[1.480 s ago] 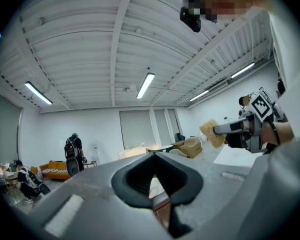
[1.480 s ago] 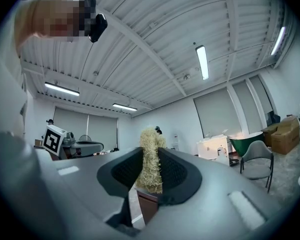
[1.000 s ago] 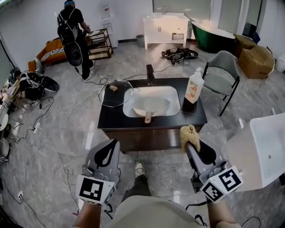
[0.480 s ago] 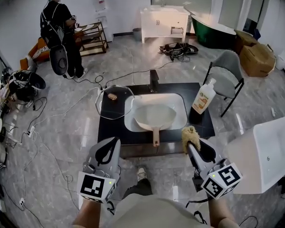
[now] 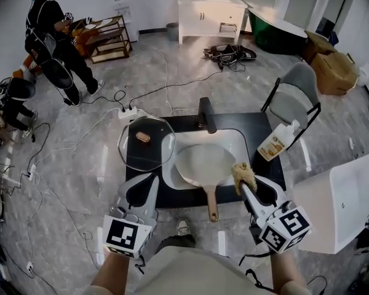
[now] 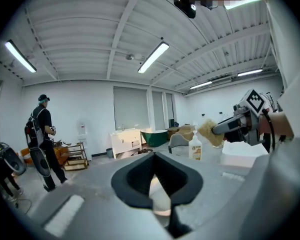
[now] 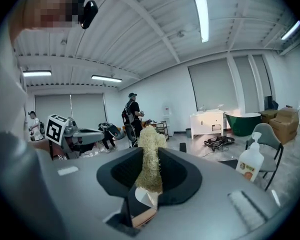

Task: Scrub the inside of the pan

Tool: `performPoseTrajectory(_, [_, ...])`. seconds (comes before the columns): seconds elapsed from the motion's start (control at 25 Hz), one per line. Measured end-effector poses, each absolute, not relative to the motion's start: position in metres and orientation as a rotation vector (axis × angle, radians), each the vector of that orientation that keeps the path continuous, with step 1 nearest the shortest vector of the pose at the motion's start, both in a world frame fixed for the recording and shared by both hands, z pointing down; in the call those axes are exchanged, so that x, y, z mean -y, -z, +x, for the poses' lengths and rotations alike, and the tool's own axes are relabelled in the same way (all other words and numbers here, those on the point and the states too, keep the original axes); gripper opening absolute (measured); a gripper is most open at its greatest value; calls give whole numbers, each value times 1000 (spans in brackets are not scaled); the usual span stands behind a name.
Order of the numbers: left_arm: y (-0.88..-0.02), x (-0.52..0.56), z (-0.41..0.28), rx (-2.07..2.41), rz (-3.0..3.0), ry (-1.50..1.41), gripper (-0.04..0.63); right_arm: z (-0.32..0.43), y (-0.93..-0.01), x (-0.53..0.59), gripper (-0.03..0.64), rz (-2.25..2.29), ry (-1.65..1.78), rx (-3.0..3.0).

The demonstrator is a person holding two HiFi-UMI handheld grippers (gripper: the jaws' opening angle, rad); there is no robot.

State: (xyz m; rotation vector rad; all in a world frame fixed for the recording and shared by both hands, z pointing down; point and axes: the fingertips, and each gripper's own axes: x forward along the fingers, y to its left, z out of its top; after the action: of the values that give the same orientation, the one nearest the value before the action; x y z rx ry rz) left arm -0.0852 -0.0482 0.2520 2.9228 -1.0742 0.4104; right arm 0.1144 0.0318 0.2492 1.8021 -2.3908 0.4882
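Black worktop [image 5: 246,125] carries the white sink [image 5: 230,141]; the pan [image 5: 203,165] lies inside it, handle over the sink's near rim. My left gripper [image 5: 149,178] hangs before the sink, jaws together, empty. My right gripper [image 5: 242,187], at the sink's near-right corner, pinches a straw-coloured scrubber [image 5: 243,173].

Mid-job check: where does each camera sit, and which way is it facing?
Head view: on the person's head, steeply down at the pan in the sink; left gripper, right gripper, forearms show.
Left gripper view: on that gripper, outward across the room; its shut jaws show.
Right gripper view: likewise; jaws clamp the scrubber.
Both gripper views share the soap bottle.
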Motion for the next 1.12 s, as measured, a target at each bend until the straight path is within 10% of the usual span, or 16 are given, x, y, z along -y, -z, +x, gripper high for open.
performPoseTrajectory(1.12, [-385,144,-52,1148,2587,-687,2,73,-453,121,97,819,-789,2409])
